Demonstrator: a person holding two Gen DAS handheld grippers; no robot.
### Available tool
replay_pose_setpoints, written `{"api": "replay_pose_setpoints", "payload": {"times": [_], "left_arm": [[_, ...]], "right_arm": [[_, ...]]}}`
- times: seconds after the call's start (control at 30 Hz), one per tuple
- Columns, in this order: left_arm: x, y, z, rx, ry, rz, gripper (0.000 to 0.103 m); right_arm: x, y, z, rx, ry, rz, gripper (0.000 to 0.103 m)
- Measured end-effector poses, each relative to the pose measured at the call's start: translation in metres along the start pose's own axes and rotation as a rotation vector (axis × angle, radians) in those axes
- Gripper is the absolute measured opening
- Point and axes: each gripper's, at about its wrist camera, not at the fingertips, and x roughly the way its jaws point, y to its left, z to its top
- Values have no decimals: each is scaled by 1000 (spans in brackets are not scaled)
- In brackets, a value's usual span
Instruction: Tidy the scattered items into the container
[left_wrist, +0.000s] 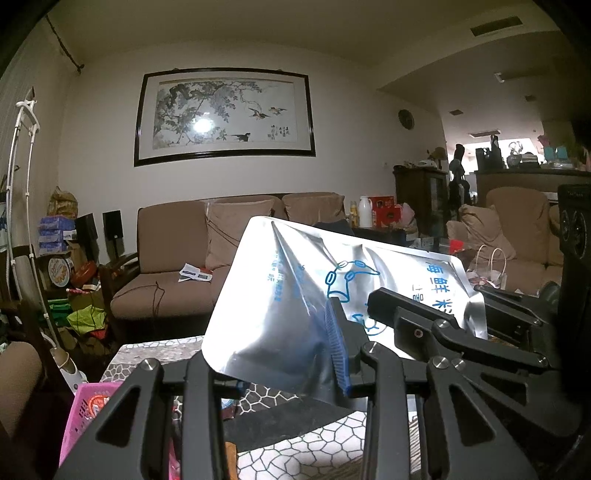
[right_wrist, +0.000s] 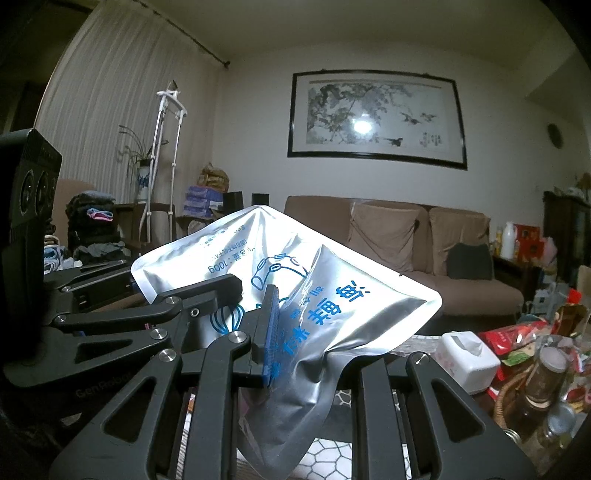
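Both tools pinching one silver pouch (left_wrist: 295, 295), held aloft over patterned desk (left_wrist: 295, 435): left tool (left_wrist: 295, 373), right tool (right_wrist: 303, 354). Pink basket (left_wrist: 88, 410) at 8 o'clock. Sofa (left_wrist: 173, 266) behind. Blue print reading "100g".

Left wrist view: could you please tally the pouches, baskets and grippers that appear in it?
Silver pouch: 1
Pink basket: 1
Grippers, left gripper and right gripper: 2
Total: 4
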Motion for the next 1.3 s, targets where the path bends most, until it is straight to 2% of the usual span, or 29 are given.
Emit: {"api": "replay_pose_setpoints", "payload": {"times": [1.3], "left_arm": [[-7,0,6,-5,13,-6,33]], "right_arm": [[-3,-2,4,1,24,-14,15]]}}
